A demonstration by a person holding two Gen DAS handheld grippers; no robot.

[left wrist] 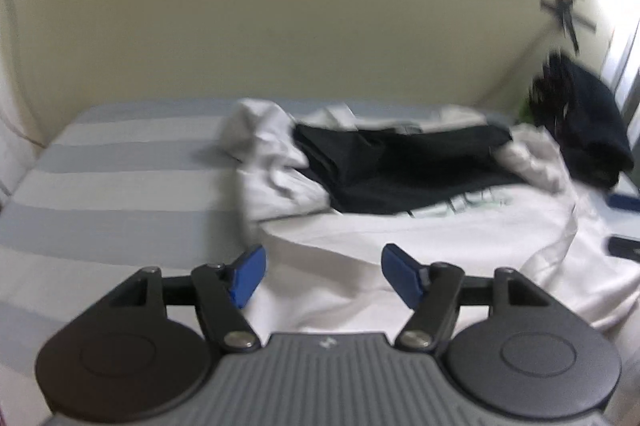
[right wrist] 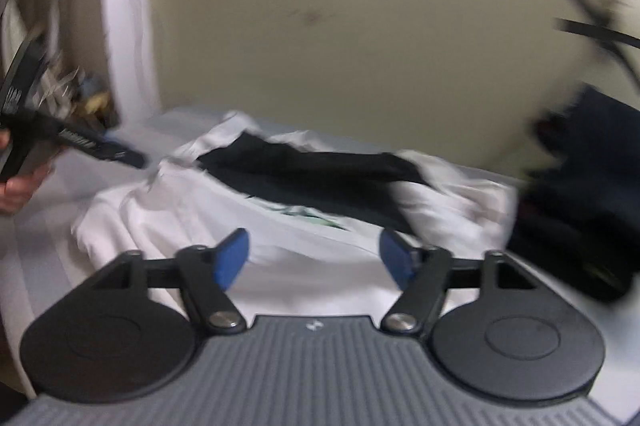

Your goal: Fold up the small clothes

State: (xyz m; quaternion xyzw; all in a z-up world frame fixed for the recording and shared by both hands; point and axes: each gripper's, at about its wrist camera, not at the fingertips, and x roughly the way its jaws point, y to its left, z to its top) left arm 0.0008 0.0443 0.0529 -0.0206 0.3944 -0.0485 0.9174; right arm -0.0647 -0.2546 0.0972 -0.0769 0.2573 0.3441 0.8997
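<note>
A white garment point(left wrist: 420, 238) lies crumpled on the striped bed, with a black garment point(left wrist: 404, 165) spread on top of it. Both also show in the right wrist view, the white one point(right wrist: 224, 214) and the black one point(right wrist: 320, 177). My left gripper point(left wrist: 323, 272) is open and empty, just above the white garment's near edge. My right gripper point(right wrist: 314, 258) is open and empty over the white garment's near part. The left gripper point(right wrist: 120, 153) shows at the left of the right wrist view, held in a hand.
The bed sheet point(left wrist: 112, 185) has grey and white stripes, with bare sheet to the left. A dark bundle of clothes point(left wrist: 580, 121) sits at the far right by the wall, also in the right wrist view point(right wrist: 580, 193). A cream wall point(left wrist: 280, 25) stands behind the bed.
</note>
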